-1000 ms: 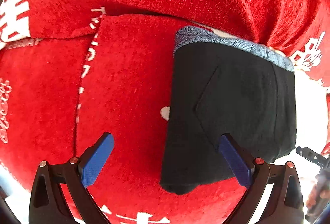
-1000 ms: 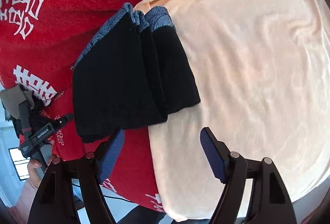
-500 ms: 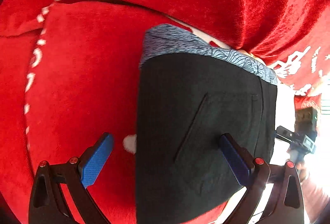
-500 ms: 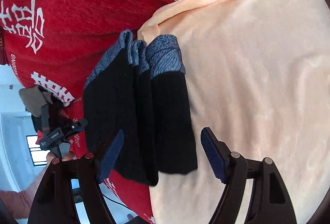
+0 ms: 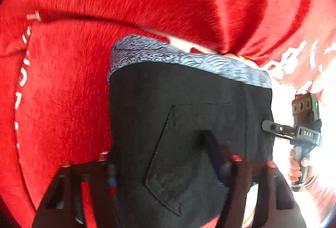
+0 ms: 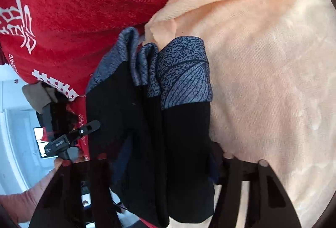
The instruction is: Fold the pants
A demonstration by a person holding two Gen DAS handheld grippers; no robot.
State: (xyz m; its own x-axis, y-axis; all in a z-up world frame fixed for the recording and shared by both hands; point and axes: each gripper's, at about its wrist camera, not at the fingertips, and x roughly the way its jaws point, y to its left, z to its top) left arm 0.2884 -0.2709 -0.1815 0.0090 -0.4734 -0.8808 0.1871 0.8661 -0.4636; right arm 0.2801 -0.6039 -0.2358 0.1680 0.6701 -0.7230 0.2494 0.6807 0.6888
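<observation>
Between my jaws, folded black matt cloth pants (image 5: 189, 123) with a speckled grey waistband; beneath, plush red velvet-like cover (image 5: 63, 91), perhaps fleecy peach blanket (image 6: 262, 70).

folded black pants (image 5: 189, 123) on red blanket (image 5: 63, 91), left gripper (image 5: 163, 156) closing around them

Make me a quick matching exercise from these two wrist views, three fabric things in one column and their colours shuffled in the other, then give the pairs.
Things:
1. folded pants, main cloth
2. patterned waistband of the pants
3. plush blanket beside the pants

Colours:
A. pale peach
B. black
C. speckled grey-blue

Pairs: 1-B, 2-C, 3-A
</observation>
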